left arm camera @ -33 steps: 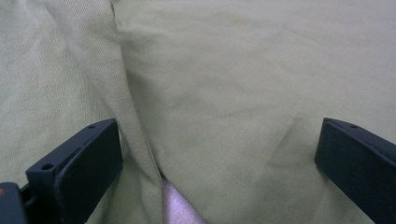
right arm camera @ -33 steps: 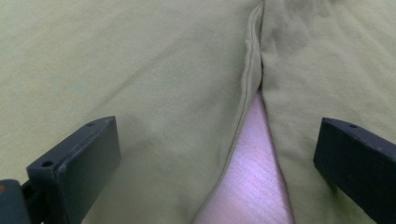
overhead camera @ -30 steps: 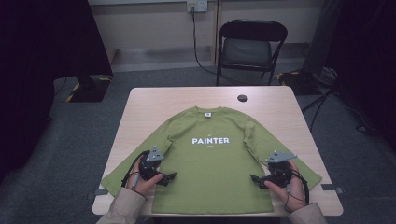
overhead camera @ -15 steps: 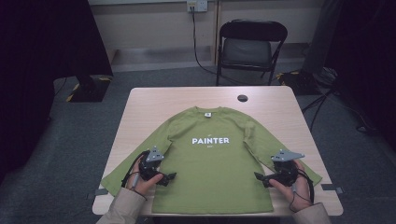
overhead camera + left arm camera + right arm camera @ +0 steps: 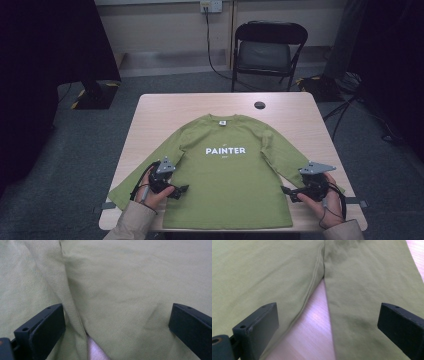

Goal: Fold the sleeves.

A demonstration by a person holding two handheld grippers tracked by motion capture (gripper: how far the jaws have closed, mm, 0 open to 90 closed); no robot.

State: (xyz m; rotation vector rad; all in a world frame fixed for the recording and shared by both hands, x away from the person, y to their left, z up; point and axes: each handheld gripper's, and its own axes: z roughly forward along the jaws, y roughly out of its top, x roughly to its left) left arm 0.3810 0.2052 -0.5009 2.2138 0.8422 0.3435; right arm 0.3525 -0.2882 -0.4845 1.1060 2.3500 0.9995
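Note:
A green long-sleeved shirt (image 5: pixel 225 175) printed PAINTER lies flat and face up on the wooden table (image 5: pixel 165 107), sleeves angled out to both sides. My left gripper (image 5: pixel 181 190) rests on the shirt's left side near the armpit, jaws wide apart. In the left gripper view, green cloth (image 5: pixel 120 290) spans the space between the jaws and a sleeve seam runs by the left one. My right gripper (image 5: pixel 285 190) is open at the gap between the body hem and the right sleeve. The right gripper view has bare table (image 5: pixel 317 322) between body and sleeve (image 5: pixel 367 290).
A small dark round disc (image 5: pixel 259 105) lies on the table's far edge. A black folding chair (image 5: pixel 270 50) stands beyond the table, with cables on the floor to its right. Tape tabs stick out from the table's near corners.
My right gripper has slid outward to the right, off the shirt's body to the gap beside the sleeve. The left gripper has stayed put.

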